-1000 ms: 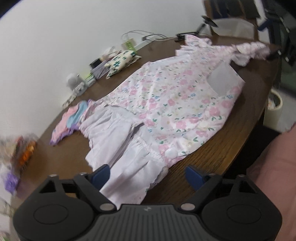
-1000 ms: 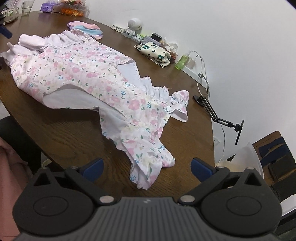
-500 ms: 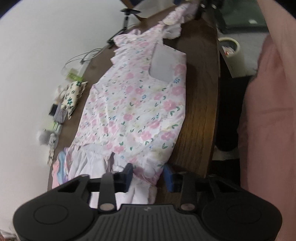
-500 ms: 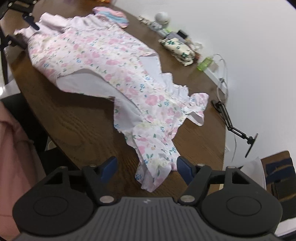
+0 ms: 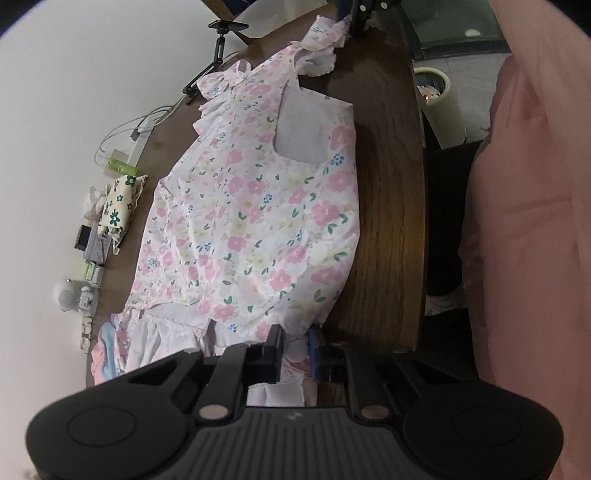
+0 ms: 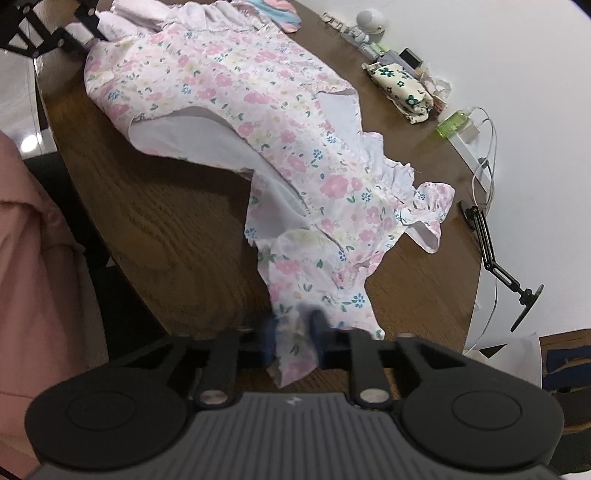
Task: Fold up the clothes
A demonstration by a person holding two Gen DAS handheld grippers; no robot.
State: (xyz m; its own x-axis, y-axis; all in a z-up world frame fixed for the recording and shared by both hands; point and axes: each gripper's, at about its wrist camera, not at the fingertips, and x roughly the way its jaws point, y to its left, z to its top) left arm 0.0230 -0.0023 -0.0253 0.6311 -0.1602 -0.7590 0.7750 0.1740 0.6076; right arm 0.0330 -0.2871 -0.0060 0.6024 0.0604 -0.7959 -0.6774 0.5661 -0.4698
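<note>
A pink floral child's dress [image 5: 258, 206] lies spread along the brown wooden table [image 5: 388, 206]; it also shows in the right wrist view [image 6: 258, 99]. My left gripper [image 5: 297, 350] is shut on the dress's hem corner near the table's front edge. My right gripper [image 6: 293, 339] is shut on the dress's ruffled sleeve end at the other end [image 6: 306, 295]. The right gripper shows far off in the left wrist view [image 5: 356, 14], and the left gripper in the right wrist view [image 6: 48, 37].
A pink-and-blue cloth [image 6: 280, 11], a floral pouch [image 6: 402, 92], a white figurine [image 6: 369, 22], a green bottle [image 6: 452, 122], cables and a black clamp arm [image 6: 495, 258] line the far edge. A bin [image 5: 439, 107] stands on the floor. The person's pink clothing [image 5: 535, 221] is alongside.
Both grippers moved in onto the dress ends and closed from wide open to shut on the fabric. The sleeve end has lifted slightly.
</note>
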